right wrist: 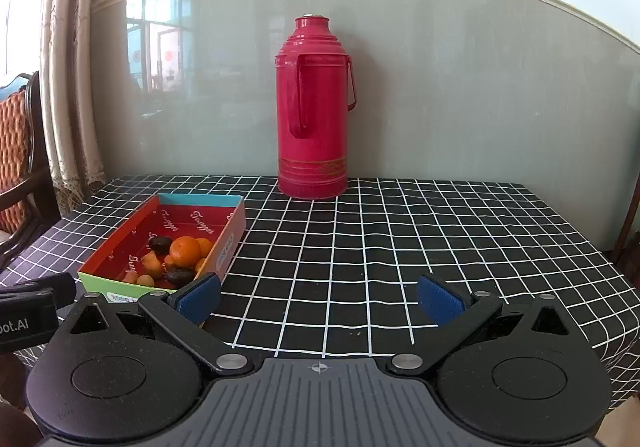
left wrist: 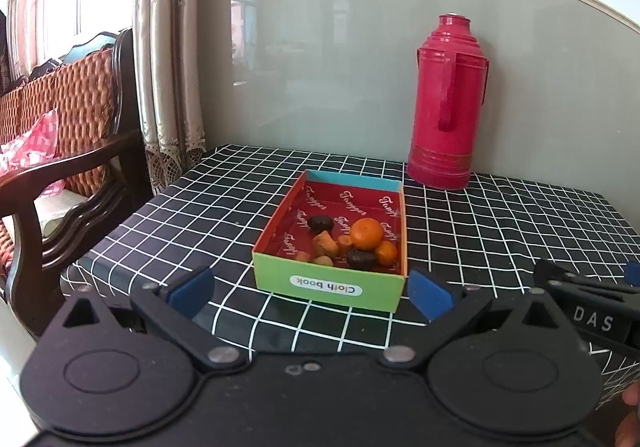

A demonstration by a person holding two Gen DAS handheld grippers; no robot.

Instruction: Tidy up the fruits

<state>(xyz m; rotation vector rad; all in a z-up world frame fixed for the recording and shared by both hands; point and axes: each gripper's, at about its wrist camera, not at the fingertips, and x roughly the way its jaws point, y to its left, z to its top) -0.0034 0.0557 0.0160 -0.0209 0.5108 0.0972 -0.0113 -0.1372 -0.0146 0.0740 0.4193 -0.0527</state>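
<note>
A shallow cardboard box with a red inside and a green front wall labelled "Cloth book" sits on the checked tablecloth. It holds several fruits: a large orange, a smaller orange, two dark round fruits and several small tan pieces. My left gripper is open and empty, just in front of the box. My right gripper is open and empty, to the right of the box, over bare cloth. The fruits lie in the box's near end.
A tall red thermos stands at the back against the wall, also in the right wrist view. A wooden chair with a woven cushion stands left of the table. The table's left edge is close to the box.
</note>
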